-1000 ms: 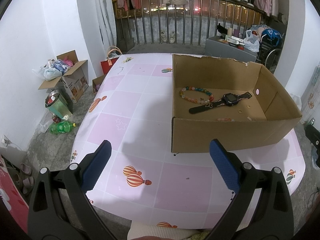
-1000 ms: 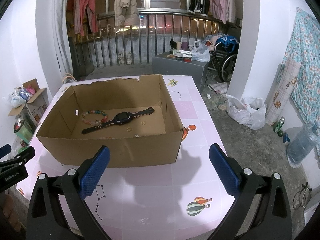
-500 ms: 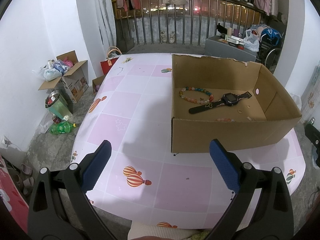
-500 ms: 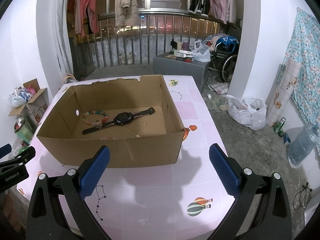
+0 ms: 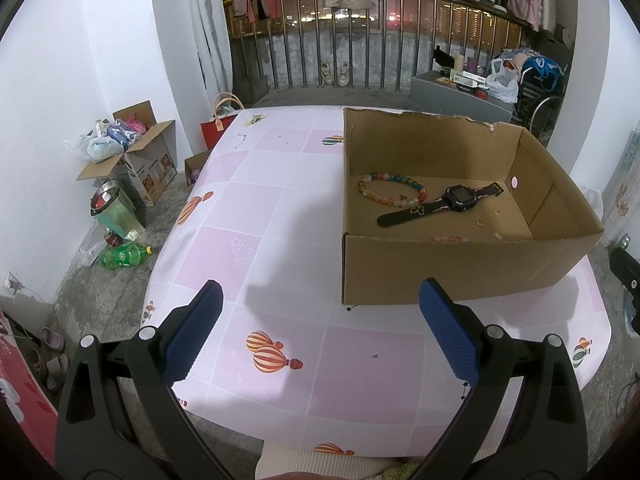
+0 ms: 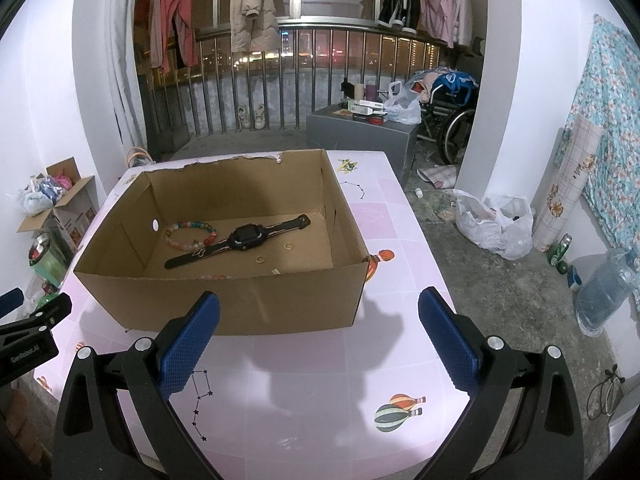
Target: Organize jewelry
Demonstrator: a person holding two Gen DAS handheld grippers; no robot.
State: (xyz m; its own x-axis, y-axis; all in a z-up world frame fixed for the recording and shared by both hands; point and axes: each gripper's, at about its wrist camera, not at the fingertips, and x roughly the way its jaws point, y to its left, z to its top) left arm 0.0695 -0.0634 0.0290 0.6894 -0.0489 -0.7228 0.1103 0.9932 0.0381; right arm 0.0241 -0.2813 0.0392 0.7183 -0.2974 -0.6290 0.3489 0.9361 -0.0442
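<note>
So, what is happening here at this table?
A person holds two grippers, left and right, both open and empty, over the pink table before a cardboard box. In the box lie a bead bracelet, a black watch and two small rings. Nothing is gripped.

a table covered in a pink-and-white checked cloth printed with hot-air balloons and star patterns (image 5: pixel 256 216) carries one thing directly: an open brown cardboard box with a torn far rim (image 5: pixel 452 268). seen from the left tool, the box sits ahead and to the right; from the right tool, ahead and to the left (image 6: pixel 240 300).
</note>
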